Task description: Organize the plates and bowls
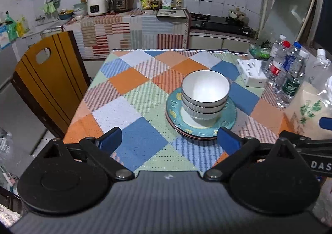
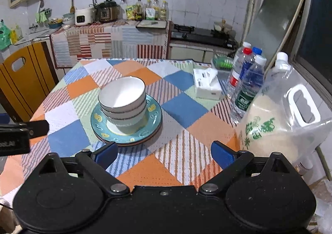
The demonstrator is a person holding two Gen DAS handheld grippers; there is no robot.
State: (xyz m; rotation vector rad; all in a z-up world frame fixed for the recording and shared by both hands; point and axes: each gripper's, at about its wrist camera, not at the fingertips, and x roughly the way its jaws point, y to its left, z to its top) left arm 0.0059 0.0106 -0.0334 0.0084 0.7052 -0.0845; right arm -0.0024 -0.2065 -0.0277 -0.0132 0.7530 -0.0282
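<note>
Three white bowls (image 1: pixel 205 95) with dark rims are nested in a stack on a teal plate (image 1: pixel 228 118) with yellow marks. That plate lies on other plates, and a pinkish rim shows below it. The stack also shows in the right wrist view: the bowls (image 2: pixel 122 101) on the teal plate (image 2: pixel 153 115). My left gripper (image 1: pixel 169 140) is open and empty, near the table's front edge, short of the plates. My right gripper (image 2: pixel 164 154) is open and empty, over the cloth to the right of the stack.
The table has a checked cloth (image 1: pixel 132 97). A tissue box (image 1: pixel 250 72), several water bottles (image 1: pixel 290 80) and a big rice bag (image 2: pixel 278 122) stand along the right side. A wooden chair (image 1: pixel 47 80) stands at the left. The kitchen counter lies behind.
</note>
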